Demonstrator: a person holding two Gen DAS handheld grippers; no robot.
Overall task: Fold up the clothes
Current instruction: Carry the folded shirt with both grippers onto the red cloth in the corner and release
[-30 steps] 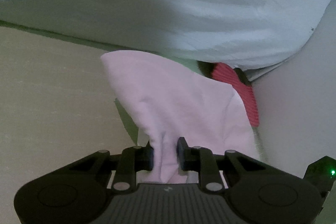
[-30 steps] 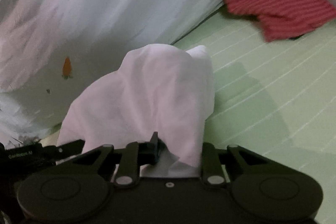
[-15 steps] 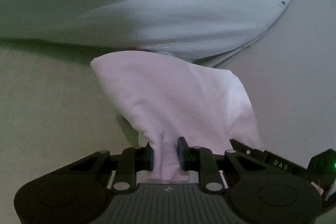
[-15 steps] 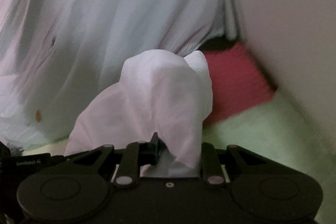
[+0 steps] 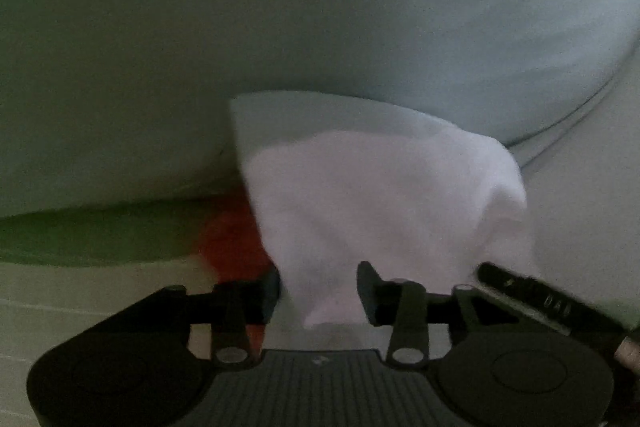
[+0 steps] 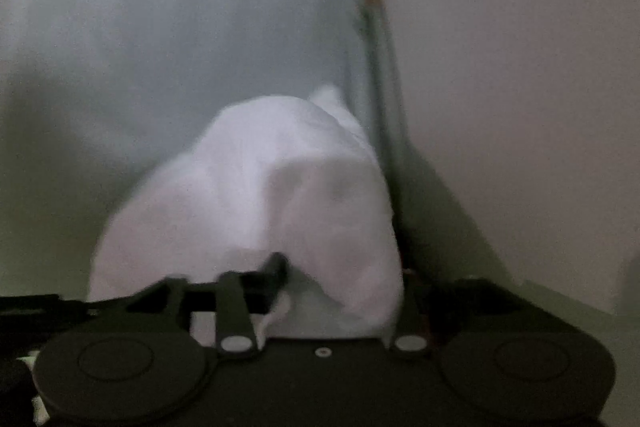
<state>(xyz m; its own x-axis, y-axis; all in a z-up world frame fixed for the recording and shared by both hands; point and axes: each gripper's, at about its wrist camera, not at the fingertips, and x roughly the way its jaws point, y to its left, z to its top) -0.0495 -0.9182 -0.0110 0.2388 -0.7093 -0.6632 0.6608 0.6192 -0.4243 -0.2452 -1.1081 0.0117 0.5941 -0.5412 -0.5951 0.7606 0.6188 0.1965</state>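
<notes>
The pale pink garment (image 5: 384, 203) hung limp, light and floppy. The left gripper (image 5: 318, 291) stood partly apart around its bunched edge; whether it pinched, I couldn't tell. The right gripper (image 6: 340, 279) was draped over, its grip hidden.

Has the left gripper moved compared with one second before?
Yes. The left gripper has swung right: the red garment, earlier on the right side of its view, now lies left of the pink cloth.

White cloth (image 6: 256, 195) is bunched over the right tongs (image 6: 340, 283), draped across them. Pale sheet (image 6: 180, 27) and wall (image 6: 520, 67) are seen behind, blurred.
</notes>
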